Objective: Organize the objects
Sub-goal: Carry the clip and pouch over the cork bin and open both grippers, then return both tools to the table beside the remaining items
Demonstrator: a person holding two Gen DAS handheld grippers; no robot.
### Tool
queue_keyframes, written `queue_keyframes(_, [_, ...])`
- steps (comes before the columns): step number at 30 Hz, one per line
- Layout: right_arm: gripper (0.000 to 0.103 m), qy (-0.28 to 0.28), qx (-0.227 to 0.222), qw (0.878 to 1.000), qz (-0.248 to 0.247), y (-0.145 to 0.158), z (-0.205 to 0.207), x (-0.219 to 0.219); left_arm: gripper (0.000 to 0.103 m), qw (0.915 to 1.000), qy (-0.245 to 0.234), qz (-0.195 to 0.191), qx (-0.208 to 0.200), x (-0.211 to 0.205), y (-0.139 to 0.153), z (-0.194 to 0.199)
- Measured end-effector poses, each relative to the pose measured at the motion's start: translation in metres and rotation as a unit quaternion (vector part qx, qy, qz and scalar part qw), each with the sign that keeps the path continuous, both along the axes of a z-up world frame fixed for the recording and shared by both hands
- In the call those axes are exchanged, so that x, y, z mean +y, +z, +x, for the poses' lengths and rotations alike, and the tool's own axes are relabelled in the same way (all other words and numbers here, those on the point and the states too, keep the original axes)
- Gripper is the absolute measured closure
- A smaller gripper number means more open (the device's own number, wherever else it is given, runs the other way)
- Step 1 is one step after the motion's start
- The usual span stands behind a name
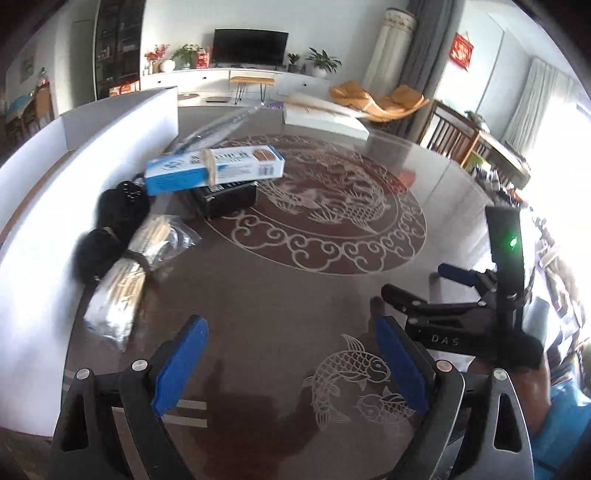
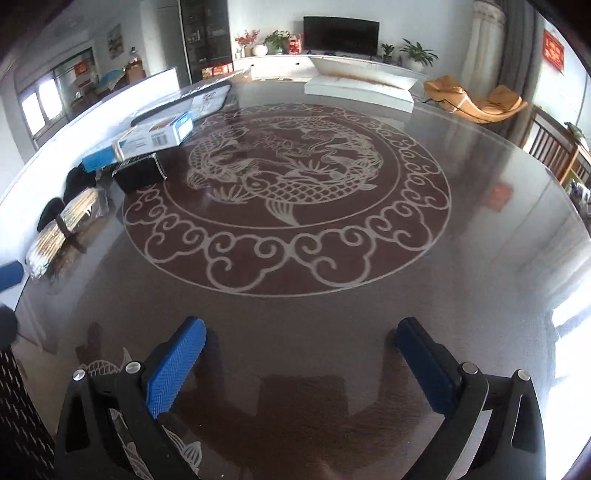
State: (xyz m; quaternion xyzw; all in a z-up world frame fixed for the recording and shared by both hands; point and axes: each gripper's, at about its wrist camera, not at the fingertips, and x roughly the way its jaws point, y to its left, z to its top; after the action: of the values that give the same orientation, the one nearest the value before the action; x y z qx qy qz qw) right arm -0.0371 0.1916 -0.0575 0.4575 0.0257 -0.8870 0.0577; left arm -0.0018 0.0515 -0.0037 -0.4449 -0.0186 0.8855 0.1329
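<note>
A round dark table [image 2: 332,314] with a glossy top fills both views; a large pale fish-and-wave pattern [image 2: 286,184] inside a ring of curls is set into its middle, and smaller fish [image 1: 351,380] are drawn near its front edge. Behind it is a living room; a dark television [image 2: 340,32] stands on a long white cabinet [image 1: 221,78] with potted plants [image 2: 419,53] beside it; an orange lounge chair [image 2: 476,101] sits near grey curtains, and a red hanging [image 2: 553,50] is on the right wall.

A white box [image 1: 118,114] with tall sides runs along the table's left edge; what is in it cannot be seen. Just beside it on the table lie the things to sort: a blue and white carton [image 1: 214,168] with a rubber band round it, resting on a black box [image 1: 225,197]; two black round things [image 1: 110,229], too blurred to name; and a clear bag of wooden sticks [image 1: 125,280] tied with a dark band. A shallow white tray [image 2: 358,90] sits at the far edge, holding a long pale strip.

The left gripper [image 1: 291,365] is spread wide with nothing between its blue pads [image 1: 181,369]; the right gripper [image 2: 301,369] is likewise spread wide with nothing in it, and both hang over bare table near the front edge, well apart from the pile; seen from the left view, the right gripper [image 1: 454,275] shows a green light.
</note>
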Motion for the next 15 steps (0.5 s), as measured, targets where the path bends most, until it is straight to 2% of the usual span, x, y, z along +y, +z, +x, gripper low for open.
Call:
queue_keyframes(3, [0.000,-0.012,-0.001,1.000,0.004,-0.004,0.001,-0.004,0.010,0.9983,-0.006,-0.057,0.010,0.018,-0.015,-0.001])
queue_keyframes(5, [0.000,-0.009,-0.002,1.000,0.012,-0.003,0.001,-0.008,0.010,0.9968,-0.006,-0.079,0.013,0.018,-0.021,0.001])
queue_keyframes(11, [0.000,-0.009,-0.002,1.000,0.012,-0.004,-0.001,-0.007,0.010,0.9958,0.010,-0.090,-0.008,0.013,-0.035,-0.009])
queue_keyframes(15, [0.000,-0.010,-0.001,1.000,0.012,-0.002,0.000,-0.007,0.010,0.9961,0.020,-0.081,-0.029,0.005,-0.040,-0.014])
